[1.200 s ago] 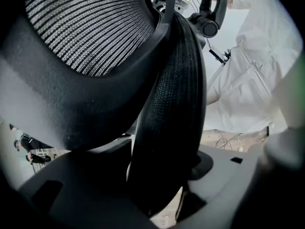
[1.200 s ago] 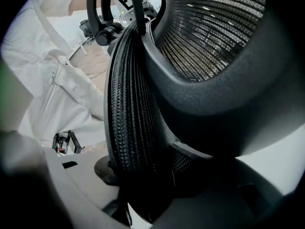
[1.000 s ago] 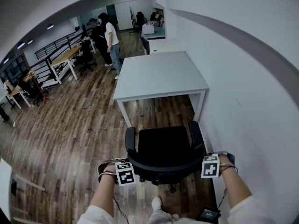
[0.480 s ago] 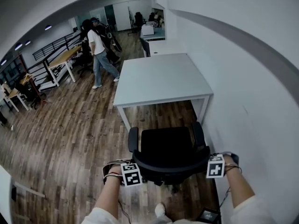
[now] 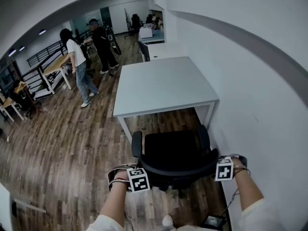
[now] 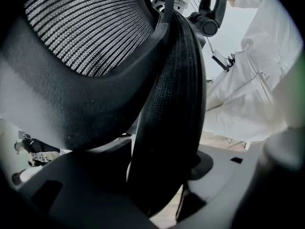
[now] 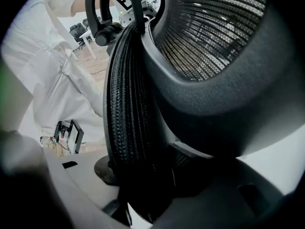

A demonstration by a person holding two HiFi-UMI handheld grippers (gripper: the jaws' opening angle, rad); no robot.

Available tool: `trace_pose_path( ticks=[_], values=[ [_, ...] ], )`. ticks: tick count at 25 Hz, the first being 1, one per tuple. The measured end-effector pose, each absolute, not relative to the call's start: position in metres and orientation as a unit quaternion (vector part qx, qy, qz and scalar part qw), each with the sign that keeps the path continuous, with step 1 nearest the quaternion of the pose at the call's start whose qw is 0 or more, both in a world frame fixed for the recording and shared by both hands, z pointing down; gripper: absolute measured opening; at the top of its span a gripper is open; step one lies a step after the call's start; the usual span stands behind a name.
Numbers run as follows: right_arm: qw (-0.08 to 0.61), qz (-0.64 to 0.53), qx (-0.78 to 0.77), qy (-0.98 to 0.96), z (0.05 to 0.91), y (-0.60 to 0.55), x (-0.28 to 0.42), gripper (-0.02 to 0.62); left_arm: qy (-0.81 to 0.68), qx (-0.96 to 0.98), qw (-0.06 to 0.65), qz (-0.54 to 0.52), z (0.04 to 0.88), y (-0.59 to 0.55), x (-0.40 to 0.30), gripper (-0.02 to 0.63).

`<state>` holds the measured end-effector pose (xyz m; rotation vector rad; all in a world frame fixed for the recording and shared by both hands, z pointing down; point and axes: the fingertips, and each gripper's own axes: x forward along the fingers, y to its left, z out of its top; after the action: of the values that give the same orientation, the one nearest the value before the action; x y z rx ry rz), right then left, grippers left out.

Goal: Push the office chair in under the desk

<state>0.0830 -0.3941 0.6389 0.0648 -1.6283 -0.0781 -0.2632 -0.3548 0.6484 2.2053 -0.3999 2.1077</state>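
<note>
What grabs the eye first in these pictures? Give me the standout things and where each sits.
A black office chair fills the lower middle of the head view, with the left gripper and right gripper clamped on the two ends of its backrest's top edge. Just beyond it a white desk stands by the right-hand wall. Two people stand far off at upper left.

A: Wood-plank floor (image 5: 72, 138) everywhere, and the office chair (image 5: 171, 153) stands on it between the left gripper (image 5: 134, 178) and the right gripper (image 5: 225, 168).
B: Just ahead of both, the white desk (image 5: 163, 83) has its legs down on those planks.
A: Further ahead, off the left gripper's side, a person in a white top (image 5: 77, 64) and a person in dark clothes (image 5: 102, 42) stand on it.
B: A shoe (image 5: 167, 220) behind the grippers, too.
</note>
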Motion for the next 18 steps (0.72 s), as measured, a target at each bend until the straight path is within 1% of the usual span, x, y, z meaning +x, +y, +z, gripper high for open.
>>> trace_pose_path(
  ticks=[4,9,18],
  values=[
    [0.684,-0.031,0.033,-0.728,0.635,-0.405,0.082,0.236,-0.124,0.718,0.03,0.684,0.645,-0.369,-0.264,0.264],
    [0.678,-0.057,0.047,-0.732,0.625,-0.428,0.074,0.232,-0.133,0.719,0.023,0.682,0.639,-0.385,-0.269,0.264],
    [0.678,-0.04,0.035,-0.733,0.625,-0.457,0.06,0.233,-0.13,0.718,0.021,0.683,0.638,-0.421,-0.28,0.264]
  ],
)
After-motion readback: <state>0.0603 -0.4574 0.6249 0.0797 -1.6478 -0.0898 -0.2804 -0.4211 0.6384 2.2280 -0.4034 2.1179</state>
